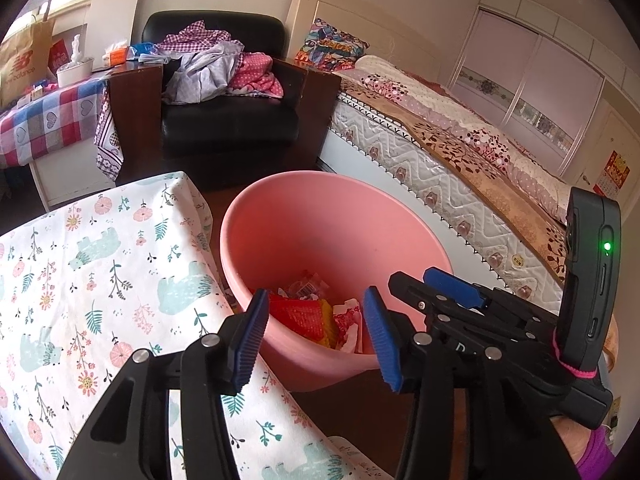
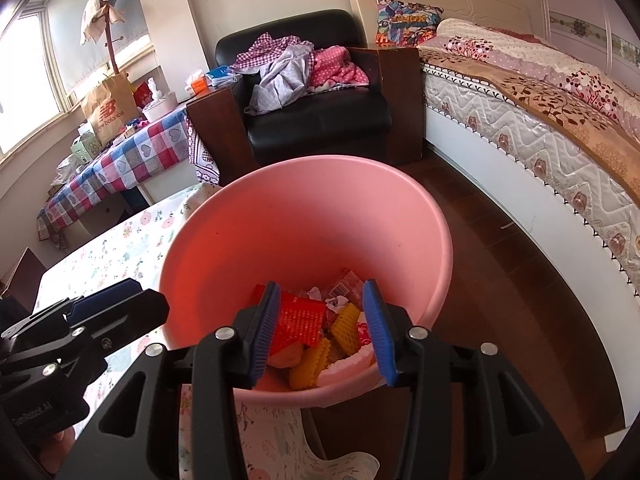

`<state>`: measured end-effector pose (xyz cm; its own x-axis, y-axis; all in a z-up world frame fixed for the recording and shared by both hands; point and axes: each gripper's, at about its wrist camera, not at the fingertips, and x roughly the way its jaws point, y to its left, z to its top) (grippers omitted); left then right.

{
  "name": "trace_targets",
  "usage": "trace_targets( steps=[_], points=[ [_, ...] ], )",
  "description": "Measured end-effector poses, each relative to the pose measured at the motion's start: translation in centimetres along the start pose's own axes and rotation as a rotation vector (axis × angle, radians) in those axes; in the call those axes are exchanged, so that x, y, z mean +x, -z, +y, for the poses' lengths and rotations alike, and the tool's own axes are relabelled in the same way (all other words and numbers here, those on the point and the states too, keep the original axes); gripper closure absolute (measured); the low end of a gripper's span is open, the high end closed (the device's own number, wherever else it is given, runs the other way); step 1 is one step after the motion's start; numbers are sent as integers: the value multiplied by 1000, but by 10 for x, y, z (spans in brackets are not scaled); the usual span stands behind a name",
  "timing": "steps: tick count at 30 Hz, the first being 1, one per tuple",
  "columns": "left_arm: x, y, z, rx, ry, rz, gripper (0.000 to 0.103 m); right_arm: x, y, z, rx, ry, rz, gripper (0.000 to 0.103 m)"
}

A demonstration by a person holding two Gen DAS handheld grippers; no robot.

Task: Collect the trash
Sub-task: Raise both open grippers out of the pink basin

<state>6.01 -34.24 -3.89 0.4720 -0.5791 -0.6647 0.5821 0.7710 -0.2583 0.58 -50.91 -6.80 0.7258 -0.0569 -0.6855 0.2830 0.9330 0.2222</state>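
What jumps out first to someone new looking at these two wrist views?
The pink bin fills the centre of both views, standing on the dark floor beside the floral-cloth table, with red and yellow wrappers in its bottom. Both blue-padded tongs, left tongs and right tongs, hang open and empty above it. Behind sits a black armchair heaped with clothes.

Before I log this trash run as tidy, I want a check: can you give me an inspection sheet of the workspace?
Surface: floral tablecloth, no loose trash seen on the visible part.
Job's things: pink bin beside the table, holding red, yellow and white wrappers.
Clutter: clothes heaped on the black armchair; bags and boxes on the checked side table.
Grippers: left gripper and right gripper both open, empty, above the bin.
Cables: nothing seen.
Surroundings: bed, wardrobe, dark wood floor.
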Motion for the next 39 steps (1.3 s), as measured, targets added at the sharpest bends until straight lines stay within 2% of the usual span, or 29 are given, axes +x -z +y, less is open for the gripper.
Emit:
trace_targets(
  steps=[11, 28, 39],
  points=[
    [-26, 11, -6, 32, -36, -17, 52, -27, 8, 19, -32, -35, -11, 59],
    [-65, 17, -4, 19, -48, -83, 51, -53, 20, 32, -61, -29, -27, 59],
    [-87, 23, 4, 10, -90, -132, 52, -73, 29, 53, -101, -33, -83, 59]
  ],
)
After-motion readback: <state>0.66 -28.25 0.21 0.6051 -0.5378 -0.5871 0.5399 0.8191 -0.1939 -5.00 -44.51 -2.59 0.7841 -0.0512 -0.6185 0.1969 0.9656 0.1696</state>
